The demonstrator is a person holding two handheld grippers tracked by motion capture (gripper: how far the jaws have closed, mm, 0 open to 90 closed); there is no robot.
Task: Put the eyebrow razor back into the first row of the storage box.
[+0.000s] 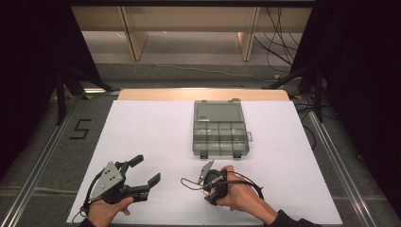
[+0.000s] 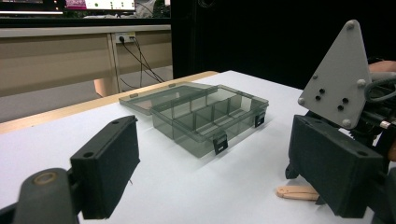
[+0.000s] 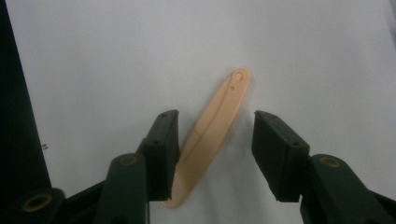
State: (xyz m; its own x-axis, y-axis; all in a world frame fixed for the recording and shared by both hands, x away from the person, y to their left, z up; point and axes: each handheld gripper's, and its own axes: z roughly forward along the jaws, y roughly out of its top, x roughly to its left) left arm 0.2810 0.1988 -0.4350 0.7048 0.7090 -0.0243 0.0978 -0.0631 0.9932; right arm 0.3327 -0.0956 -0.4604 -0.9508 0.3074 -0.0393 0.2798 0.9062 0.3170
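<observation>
The right gripper [image 3: 215, 140] hovers with jaws spread astride a tan plastic stick [image 3: 210, 135] lying on the desk [image 1: 151, 127], not yet grasped. The left gripper [image 1: 139, 171] waits, jaws spread and empty. The lidded compartment box [image 1: 220, 130] stands open, apparently unfilled.

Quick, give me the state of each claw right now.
Left claw: open, holding nothing, above the white table.
Right claw: open, jaws either side of the flat peach-coloured plastic stick lying on the table, not yet gripping it.

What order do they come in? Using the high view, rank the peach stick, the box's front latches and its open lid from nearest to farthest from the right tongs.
1. Peach stick: lying between the open right tongs.
2. Front latches: on the box's near edge, ahead.
3. Open lid: folded back, at the far side.
</observation>
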